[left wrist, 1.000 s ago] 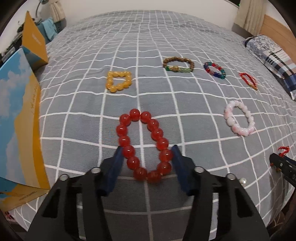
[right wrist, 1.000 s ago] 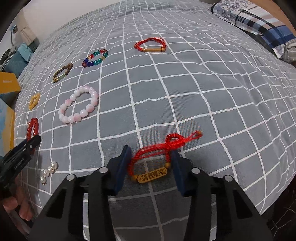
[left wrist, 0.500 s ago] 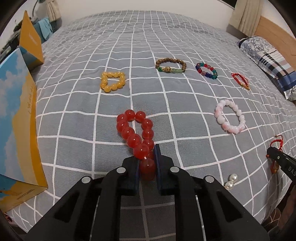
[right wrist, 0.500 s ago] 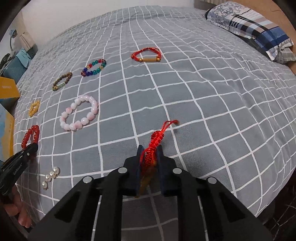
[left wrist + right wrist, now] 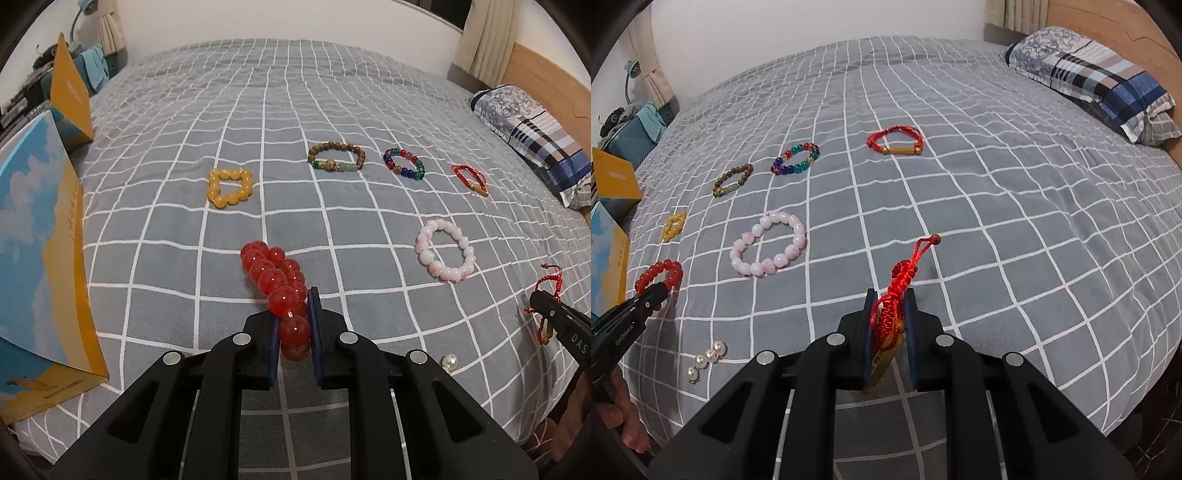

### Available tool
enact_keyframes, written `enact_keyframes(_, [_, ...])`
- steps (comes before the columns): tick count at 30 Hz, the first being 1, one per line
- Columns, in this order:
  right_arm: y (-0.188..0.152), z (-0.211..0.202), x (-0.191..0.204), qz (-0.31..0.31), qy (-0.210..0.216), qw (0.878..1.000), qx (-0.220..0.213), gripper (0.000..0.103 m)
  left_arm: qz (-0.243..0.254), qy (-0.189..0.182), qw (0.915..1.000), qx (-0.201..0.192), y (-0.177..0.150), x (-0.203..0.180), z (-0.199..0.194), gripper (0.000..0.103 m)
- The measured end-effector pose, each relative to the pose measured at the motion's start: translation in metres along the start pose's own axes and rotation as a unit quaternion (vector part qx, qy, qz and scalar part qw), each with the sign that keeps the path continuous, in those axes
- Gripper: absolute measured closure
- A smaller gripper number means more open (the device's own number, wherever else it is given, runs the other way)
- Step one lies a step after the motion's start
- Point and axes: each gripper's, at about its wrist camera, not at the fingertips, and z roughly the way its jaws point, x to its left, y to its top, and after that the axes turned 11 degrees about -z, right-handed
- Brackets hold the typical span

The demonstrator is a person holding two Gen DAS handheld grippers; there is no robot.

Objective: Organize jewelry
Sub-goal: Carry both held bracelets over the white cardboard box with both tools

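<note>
Bracelets on bedspread (image 5: 332,110), box (image 5: 37,240) beside

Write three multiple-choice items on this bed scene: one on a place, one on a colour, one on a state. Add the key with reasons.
1. What lies just beyond the pink-white bracelet in the left wrist view?
A. multicoloured bracelet
B. a watch
C. a comb

2. The square-shaped bracelet is:
A. green
B. yellow
C. black

3. The left tool is:
A. wide open
B. out of view
C. shut on the red bead bracelet

Key: 1 A, it lies farther up the bedspread; 2 B, its beads are amber-yellow; 3 C, the pads press a bead between them.
</note>
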Motion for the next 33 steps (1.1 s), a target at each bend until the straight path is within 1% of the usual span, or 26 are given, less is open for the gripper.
enact_keyframes(6, [0.001, -0.005, 0.004, -0.010, -0.010, 1.000, -0.022, 0.089, 0.000, 0.000, 0.9998, -0.018, 0.001, 0.000, -0.005, 0.090])
enact_keyframes(17, [0.002, -0.014, 0.011, -0.028, -0.029, 0.997, -0.065, 0.089, 0.005, -0.014, 0.9971, -0.074, 0.004, -0.004, -0.026, 0.090])
enact_keyframes(26, [0.004, -0.018, 0.023, -0.051, -0.057, 0.991, -0.113, 0.089, 0.004, -0.013, 0.9943, -0.106, 0.007, -0.003, -0.037, 0.090])
enact_keyframes(33, [0.005, -0.015, 0.027, -0.055, -0.053, 0.990, -0.119, 0.089, 0.006, -0.008, 0.9929, -0.118, 0.006, -0.005, -0.044, 0.090])
